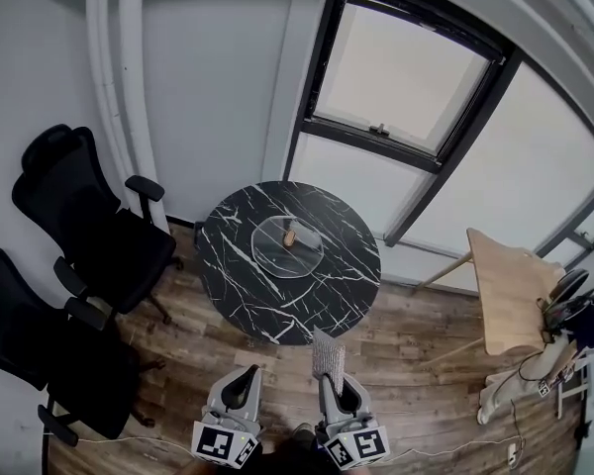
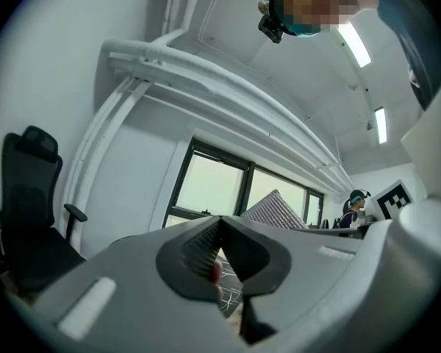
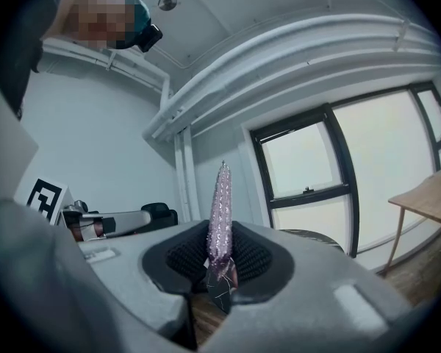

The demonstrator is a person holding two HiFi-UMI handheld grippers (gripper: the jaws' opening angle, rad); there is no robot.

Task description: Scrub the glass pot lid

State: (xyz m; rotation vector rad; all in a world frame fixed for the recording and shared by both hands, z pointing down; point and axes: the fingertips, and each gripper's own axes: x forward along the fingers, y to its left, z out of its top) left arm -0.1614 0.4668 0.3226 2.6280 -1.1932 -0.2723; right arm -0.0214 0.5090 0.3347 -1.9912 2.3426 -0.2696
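Note:
The glass pot lid [image 1: 287,244] lies flat on the round black marble table [image 1: 346,285], its wooden knob [image 1: 289,234] pointing up. Both grippers are held low at the bottom of the head view, well short of the table. My right gripper [image 1: 329,376] is shut on a sparkly purple-grey scrub pad [image 1: 328,352] that stands upright out of its jaws; the scrub pad [image 3: 220,212] is seen edge-on in the right gripper view. My left gripper [image 1: 246,374] is shut with nothing in it. In the left gripper view the scrub pad [image 2: 273,210] shows just beyond the closed jaws.
Two black office chairs [image 1: 94,231] [image 1: 30,349] stand left of the table. A light wooden table [image 1: 510,290] is at the right, with a person [image 1: 574,315] beyond it. A dark-framed window [image 1: 406,77] fills the far wall. The floor is wood planks.

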